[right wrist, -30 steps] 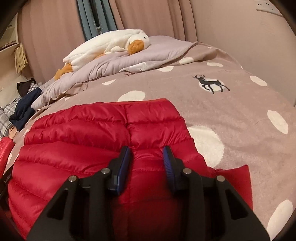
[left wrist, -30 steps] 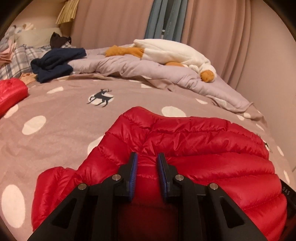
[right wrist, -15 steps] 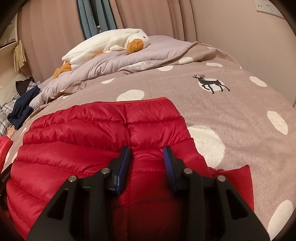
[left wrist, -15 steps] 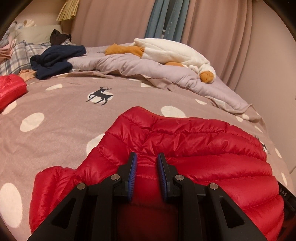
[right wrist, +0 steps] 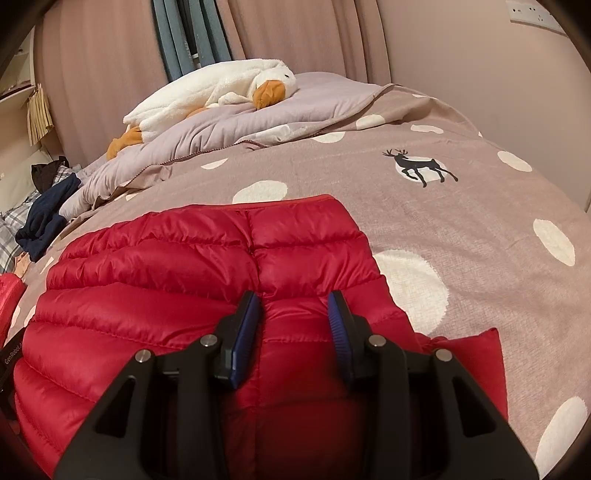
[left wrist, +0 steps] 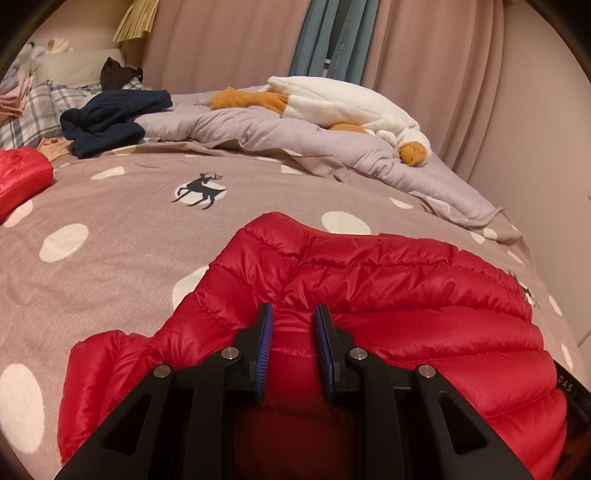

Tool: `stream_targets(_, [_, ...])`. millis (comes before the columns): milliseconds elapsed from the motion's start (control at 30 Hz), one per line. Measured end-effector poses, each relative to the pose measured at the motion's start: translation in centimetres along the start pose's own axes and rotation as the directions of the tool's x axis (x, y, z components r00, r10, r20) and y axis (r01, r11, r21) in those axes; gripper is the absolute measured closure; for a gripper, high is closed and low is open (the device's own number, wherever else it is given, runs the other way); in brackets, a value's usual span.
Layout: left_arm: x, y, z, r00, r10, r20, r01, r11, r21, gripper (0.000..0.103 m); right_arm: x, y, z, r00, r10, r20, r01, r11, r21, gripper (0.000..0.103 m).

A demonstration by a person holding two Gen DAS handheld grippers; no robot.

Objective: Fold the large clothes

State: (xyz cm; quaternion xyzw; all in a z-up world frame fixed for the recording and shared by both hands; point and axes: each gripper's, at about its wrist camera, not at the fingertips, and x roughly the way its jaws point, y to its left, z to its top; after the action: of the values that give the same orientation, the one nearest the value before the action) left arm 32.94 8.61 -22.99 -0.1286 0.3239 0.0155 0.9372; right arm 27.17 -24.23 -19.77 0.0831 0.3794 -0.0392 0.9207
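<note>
Red jacket (left wrist: 388, 295) pinched by both grippers' fingers (left wrist: 265, 343); only the right view shows a wall socket (right wrist: 532, 16).

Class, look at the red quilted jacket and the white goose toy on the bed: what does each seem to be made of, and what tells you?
Red quilted jacket: thin glossy synthetic shell, probably nylon, padded; sheen and stitched puffy channels show it. White goose toy: soft plush, matte and fuzzy-looking.

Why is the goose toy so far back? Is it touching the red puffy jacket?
Apart. The right wrist view shows spotted bedcover between goose and jacket.
</note>
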Motion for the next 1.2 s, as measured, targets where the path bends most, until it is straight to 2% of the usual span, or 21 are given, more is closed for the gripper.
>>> stream_targets(767, [-0.2,0.0,-0.1,1.000,0.006,0.001,-0.006,1.000,-0.004,0.079,-0.2,0.4,-0.1,1.000,0.004,0.007,-0.004,1.000,0.008,0.062])
stream_targets(833, [-0.3,-0.1,-0.1,1.000,0.014,0.006,-0.014,1.000,0.000,0.079,-0.6,0.5,-0.1,1.000,-0.009,0.020,0.009,1.000,0.009,0.058])
stream_targets(900, [-0.7,-0.2,0.0,1.000,0.025,0.002,-0.025,1.000,0.007,0.079,-1.4,0.8,-0.1,0.999,-0.033,0.039,0.033,0.999,0.004,0.044])
stream_targets(933, [-1.0,-0.3,0.3,0.999,0.040,-0.010,-0.040,0.999,0.012,0.079,-1.8,1.0,0.0,0.998,-0.043,0.038,0.043,0.999,-0.005,0.042])
stream_targets(1033, [-2.9,-0.4,1.0,0.993,0.118,-0.033,-0.118,0.993,0.000,0.079,-3.6,1.9,0.5,0.998,-0.044,0.048,0.046,0.997,-0.054,0.040])
stream_targets(1133, [-6.8,0.3,1.0,0.995,0.097,0.006,-0.096,0.995,-0.026,0.079,-6.5,3.4,0.8,0.994,0.022,0.106,-0.012,0.995,-0.094,0.041])
stream_targets(1200, [-9.8,1.4,0.4,0.993,0.113,0.044,-0.110,0.993,-0.051,0.074,-8.8,5.1,1.0,0.989,0.056,0.136,-0.039,0.991,-0.129,0.040])
